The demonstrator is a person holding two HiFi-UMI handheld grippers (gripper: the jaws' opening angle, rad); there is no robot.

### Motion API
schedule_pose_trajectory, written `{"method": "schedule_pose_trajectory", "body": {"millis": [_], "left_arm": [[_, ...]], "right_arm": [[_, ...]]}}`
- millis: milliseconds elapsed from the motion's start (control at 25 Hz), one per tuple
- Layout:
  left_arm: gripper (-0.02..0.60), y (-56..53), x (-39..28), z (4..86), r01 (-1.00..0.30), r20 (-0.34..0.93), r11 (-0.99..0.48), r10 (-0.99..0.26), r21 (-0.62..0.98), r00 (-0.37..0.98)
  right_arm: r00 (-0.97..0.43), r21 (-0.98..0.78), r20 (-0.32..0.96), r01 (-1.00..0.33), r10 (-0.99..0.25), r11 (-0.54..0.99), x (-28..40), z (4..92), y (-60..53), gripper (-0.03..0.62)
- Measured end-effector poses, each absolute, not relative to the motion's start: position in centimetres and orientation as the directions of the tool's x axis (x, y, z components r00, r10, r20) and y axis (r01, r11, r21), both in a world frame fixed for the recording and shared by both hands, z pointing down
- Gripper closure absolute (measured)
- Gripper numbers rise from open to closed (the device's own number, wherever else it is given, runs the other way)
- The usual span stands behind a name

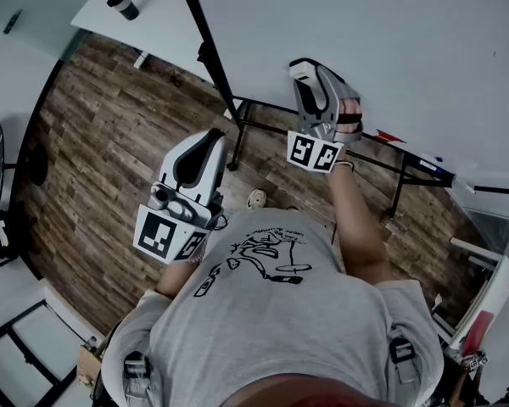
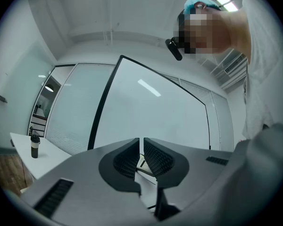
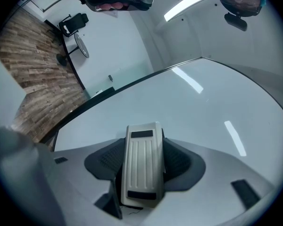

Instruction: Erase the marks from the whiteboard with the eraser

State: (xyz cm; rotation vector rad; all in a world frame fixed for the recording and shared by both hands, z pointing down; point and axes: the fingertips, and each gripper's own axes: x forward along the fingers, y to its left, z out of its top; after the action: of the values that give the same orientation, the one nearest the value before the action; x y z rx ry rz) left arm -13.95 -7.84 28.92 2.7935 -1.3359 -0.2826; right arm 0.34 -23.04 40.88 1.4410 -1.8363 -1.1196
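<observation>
A large whiteboard [image 1: 365, 49] with a black frame stands in front of me; it fills the right gripper view [image 3: 188, 107] and shows in the left gripper view [image 2: 151, 112]. No marks show on its surface. My right gripper [image 3: 142, 164] is shut on a beige ribbed eraser [image 3: 141, 161], held close to the board; in the head view the right gripper [image 1: 310, 79] is raised against the board's lower part. My left gripper [image 2: 142, 160] is shut with nothing in it, and in the head view the left gripper [image 1: 205, 147] hangs over the floor left of the board's edge.
The board's black stand [image 1: 322, 134] and tray with markers [image 1: 424, 164] run below the board. A white table [image 1: 144, 19] with a dark cup [image 1: 123, 2] stands at the back left. Wood floor [image 1: 102, 168] lies below, a rack [image 1: 8, 337] at the lower left.
</observation>
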Motion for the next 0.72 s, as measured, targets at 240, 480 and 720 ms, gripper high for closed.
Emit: {"method": "schedule_pose_trajectory", "body": {"millis": [240,480,720], "left_arm": [[0.538,-7.8,-14.2,28.9,-0.773,-0.15,-0.625,-0.779,0.109,0.609],[0.538,-7.5,-14.3,28.8,-0.776,-0.152,-0.621,-0.782,0.107,0.605],[0.538,-7.3,-14.7,28.7,-0.786,-0.148,-0.609,-0.792,0.107,0.593]], "right_arm": [[-0.283,0.86,-0.05,-0.499,-0.958,0.102,-0.1,41.5,-23.2,0.339],[-0.321,0.87,0.062,-0.447,-0.945,0.209,-1.6,44.3,-23.5,0.338],[-0.394,0.785,0.291,-0.422,-0.872,0.453,-4.5,49.5,-22.6,0.336]]}}
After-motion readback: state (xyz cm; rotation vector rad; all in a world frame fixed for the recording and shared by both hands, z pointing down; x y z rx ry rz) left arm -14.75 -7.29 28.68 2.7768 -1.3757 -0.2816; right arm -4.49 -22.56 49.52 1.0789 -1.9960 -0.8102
